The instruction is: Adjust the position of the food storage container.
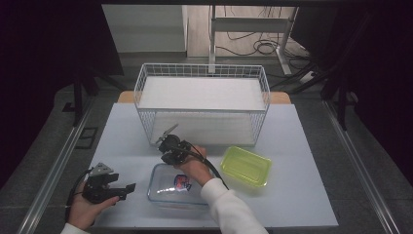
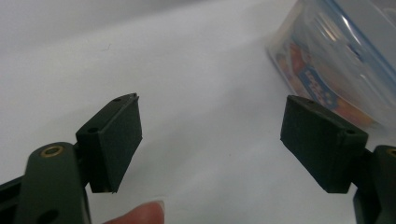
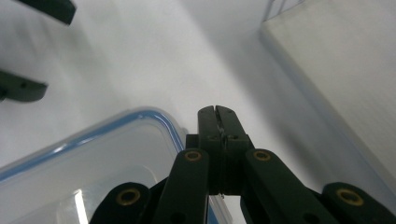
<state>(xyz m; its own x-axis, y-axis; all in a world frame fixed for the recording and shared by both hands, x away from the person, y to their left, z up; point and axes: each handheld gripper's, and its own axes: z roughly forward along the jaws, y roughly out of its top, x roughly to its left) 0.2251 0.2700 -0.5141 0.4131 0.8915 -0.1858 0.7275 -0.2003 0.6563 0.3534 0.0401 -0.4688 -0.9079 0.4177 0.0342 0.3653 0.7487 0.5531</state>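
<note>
Right gripper (image 3: 218,111) clenched empty at the lidded clear box (image 1: 168,187) rim; left gripper (image 1: 127,189) released, idle beside it. Next move likely: open up, grab the lid edge.

The person's hand (image 1: 195,168) hides part of the clear box (image 1: 165,192)

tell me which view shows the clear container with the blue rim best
The high view: the whole clear container lies on the table between the two tongs, its printed label visible. The left gripper view catches one blurred corner with that label. The right gripper view shows a rim corner beside the shut right tongs.
</note>
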